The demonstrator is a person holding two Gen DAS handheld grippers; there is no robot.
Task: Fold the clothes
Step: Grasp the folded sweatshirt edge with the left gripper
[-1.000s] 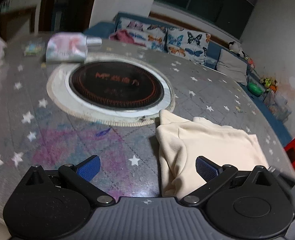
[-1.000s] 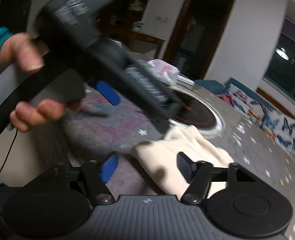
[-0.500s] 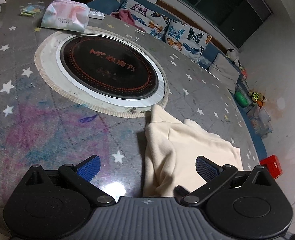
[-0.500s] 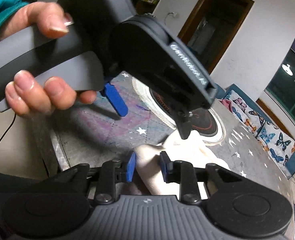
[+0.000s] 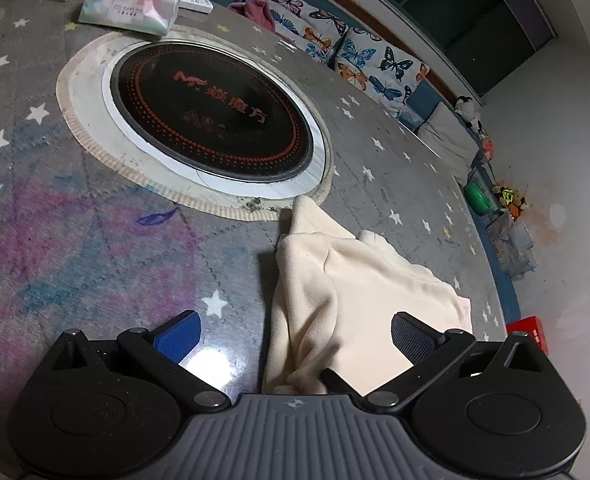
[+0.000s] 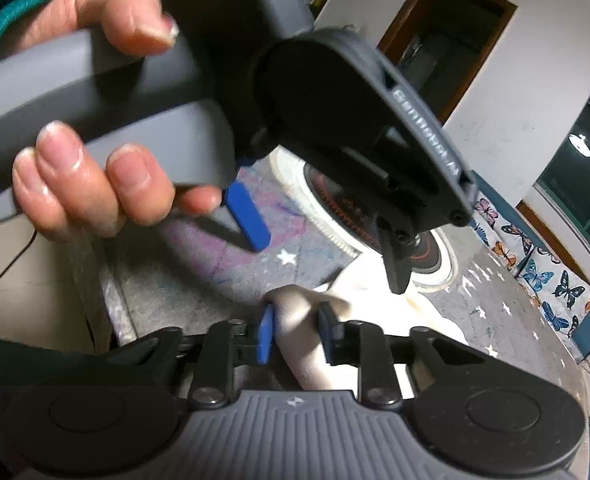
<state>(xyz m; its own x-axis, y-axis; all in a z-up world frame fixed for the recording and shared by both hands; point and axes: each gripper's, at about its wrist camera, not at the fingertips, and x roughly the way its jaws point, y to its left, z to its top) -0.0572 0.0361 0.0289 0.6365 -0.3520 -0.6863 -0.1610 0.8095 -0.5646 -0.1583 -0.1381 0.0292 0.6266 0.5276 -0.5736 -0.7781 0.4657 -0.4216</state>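
1. Right gripper [image 6: 295, 334], seen from its own wrist camera, has its two blue-padded fingers drawn in on a bunched fold of the cream garment [image 6: 299, 320]; the cloth fills the gap between the pads.
2. Left gripper [image 5: 293, 334], seen from its own wrist camera, has its fingers spread wide apart, one on each side of the garment's near end, with nothing pinched between them.
3. In the right wrist view the left gripper [image 6: 323, 260] hangs above and just beyond the right one, its fingers spread, its dark body filling the upper middle of the picture.
4. The person's left hand [image 6: 95, 168] wraps around that gripper's grey handle, with a teal sleeve [image 6: 11, 8] at the wrist.
5. The cream garment [image 5: 359, 292] lies partly folded on the near side of a round table [image 5: 75, 248], its far corner touching the pale ring around the cooktop.
6. The table has a grey cover printed with white stars and pink and blue patches.
7. A black round cooktop [image 5: 215, 116] with orange lettering sits in the table's centre.
8. A pastel tissue pack [image 5: 131, 2] lies on the far side of the table.
9. Beyond the table stands a blue sofa with butterfly-print cushions [image 5: 359, 60].
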